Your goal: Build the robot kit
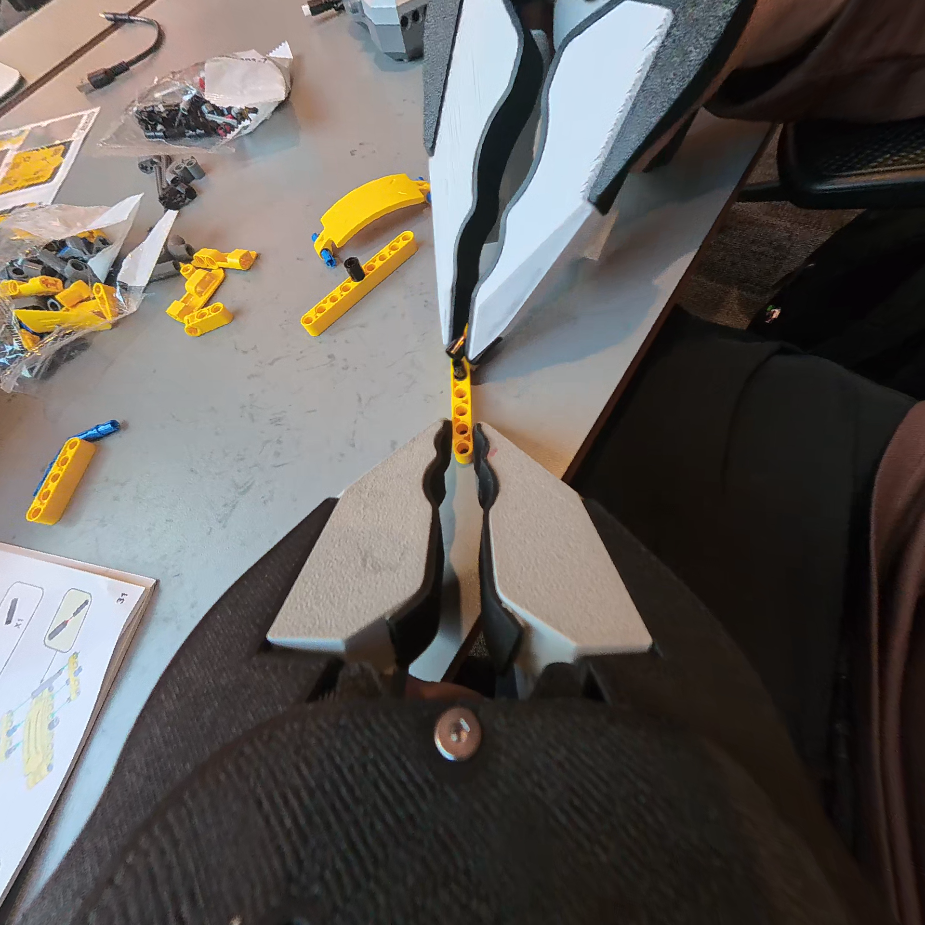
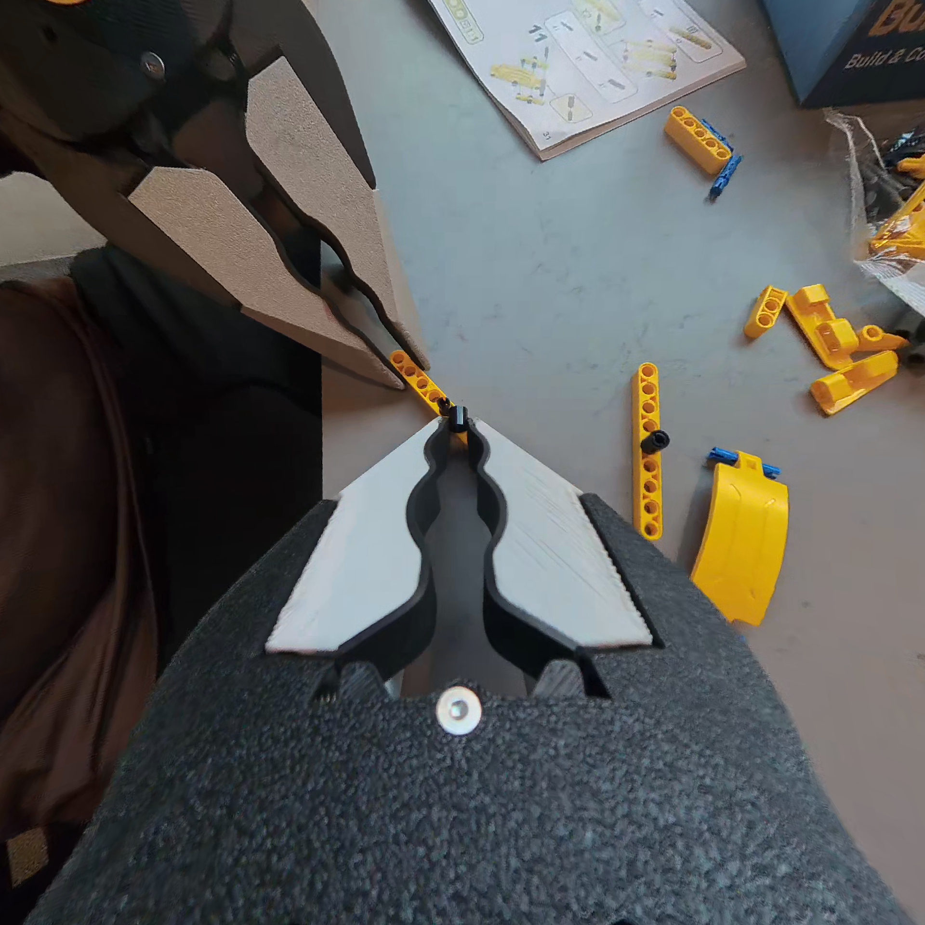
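Both grippers hold one thin yellow beam with holes (image 1: 461, 408) above the grey table's near edge (image 1: 645, 345). My left gripper (image 1: 461, 434), with grey fingers, is shut on its near end. My right gripper (image 2: 456, 429), with white fingers, is shut on the other end, where a short black pin (image 2: 456, 418) sticks out of the beam (image 2: 419, 381) right at the fingertips. The right gripper (image 1: 463, 345) reaches down from the top of the left wrist view. The left gripper (image 2: 411, 371) enters the right wrist view from the upper left.
A second long yellow beam with a black pin (image 1: 360, 283) and a curved yellow panel (image 1: 373, 207) lie nearby. Small yellow parts (image 1: 205, 290), a short beam with a blue pin (image 1: 60, 480), parts bags (image 1: 50, 280), an open booklet (image 1: 60, 675) and a blue box (image 2: 851, 50) stand around. A person's lap is beyond the edge. The grippers are tip to tip, or close to it.
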Available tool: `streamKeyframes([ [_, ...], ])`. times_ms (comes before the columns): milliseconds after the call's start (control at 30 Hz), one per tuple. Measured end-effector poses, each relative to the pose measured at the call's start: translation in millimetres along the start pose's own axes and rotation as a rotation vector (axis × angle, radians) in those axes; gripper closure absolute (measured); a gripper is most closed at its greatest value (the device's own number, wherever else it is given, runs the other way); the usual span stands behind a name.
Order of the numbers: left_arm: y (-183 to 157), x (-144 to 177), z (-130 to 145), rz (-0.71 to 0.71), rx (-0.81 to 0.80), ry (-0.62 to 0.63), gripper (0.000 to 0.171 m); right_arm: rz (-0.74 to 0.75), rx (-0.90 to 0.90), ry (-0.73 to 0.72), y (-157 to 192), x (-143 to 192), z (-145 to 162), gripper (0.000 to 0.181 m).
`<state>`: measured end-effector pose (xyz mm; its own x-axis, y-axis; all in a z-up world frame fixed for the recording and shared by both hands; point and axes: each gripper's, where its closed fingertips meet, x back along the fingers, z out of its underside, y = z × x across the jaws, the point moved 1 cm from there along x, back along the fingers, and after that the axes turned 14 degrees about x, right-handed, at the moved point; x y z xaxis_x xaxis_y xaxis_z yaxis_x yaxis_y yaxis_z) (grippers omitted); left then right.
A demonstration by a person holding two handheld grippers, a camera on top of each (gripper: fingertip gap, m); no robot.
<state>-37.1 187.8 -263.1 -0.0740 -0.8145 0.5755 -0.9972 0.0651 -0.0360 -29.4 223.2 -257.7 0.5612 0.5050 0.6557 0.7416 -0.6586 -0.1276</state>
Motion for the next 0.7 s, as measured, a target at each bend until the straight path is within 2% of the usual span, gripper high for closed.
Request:
streamKeyframes([
  [200,0,0,0,0.008,0.006,-0.002,0.167,-0.007,0.03,0.028,6,5,-6,0.175],
  [300,1,1,-1,0.005,0.016,-0.015,0.167,0.011,0.008,-0.007,4,7,-13,0.175],
  [467,5,1,-2,0.007,0.055,-0.03,0.161,0.059,-0.045,0.03,-9,6,3,0.175],
  [700,5,1,0,-0.036,0.019,-0.004,0.156,0.079,-0.064,-0.011,-12,13,-2,0.175],
])
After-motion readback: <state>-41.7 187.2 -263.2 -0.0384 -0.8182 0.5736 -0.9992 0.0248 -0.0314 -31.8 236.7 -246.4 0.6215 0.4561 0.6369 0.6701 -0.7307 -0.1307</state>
